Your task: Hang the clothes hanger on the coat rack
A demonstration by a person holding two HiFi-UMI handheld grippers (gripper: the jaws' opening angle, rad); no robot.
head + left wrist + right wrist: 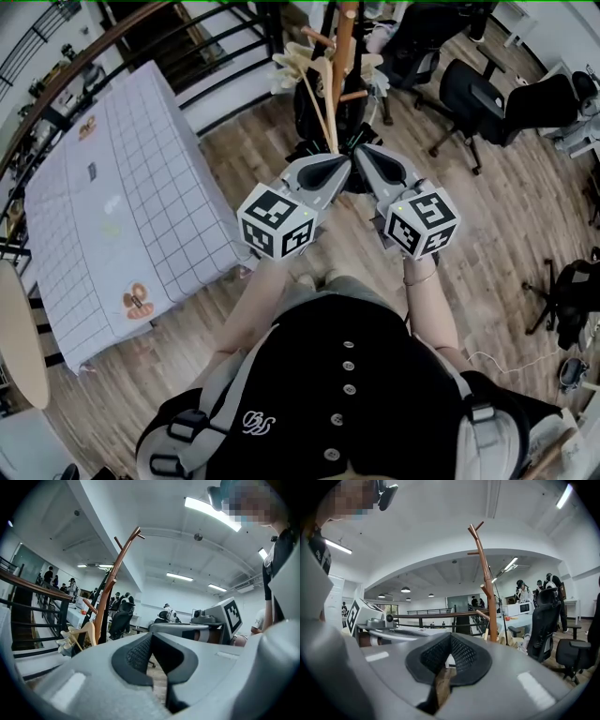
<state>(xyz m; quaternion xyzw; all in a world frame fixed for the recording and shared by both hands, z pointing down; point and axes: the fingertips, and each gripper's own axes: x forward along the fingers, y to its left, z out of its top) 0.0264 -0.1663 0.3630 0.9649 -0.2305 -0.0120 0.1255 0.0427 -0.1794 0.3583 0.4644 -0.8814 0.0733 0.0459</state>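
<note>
The brown wooden coat rack (344, 56) stands ahead of me; it also shows as coat rack (110, 592) and coat rack (490, 588). Pale wooden hangers (309, 70) hang low on its pegs, also visible as hangers (77, 637) and hangers (499, 637). My left gripper (343, 166) and right gripper (362, 153) are held side by side in front of the rack, tips almost together and short of the hangers. The left gripper (151, 637) is shut with nothing in it. The right gripper (450, 637) also has its pads together and holds nothing.
A table with a grid-patterned cloth (122, 206) stands to the left, with a dark railing (225, 56) behind it. Black office chairs (478, 94) stand at the right on the wooden floor. A round tabletop (19, 337) is at the far left. People stand in the background.
</note>
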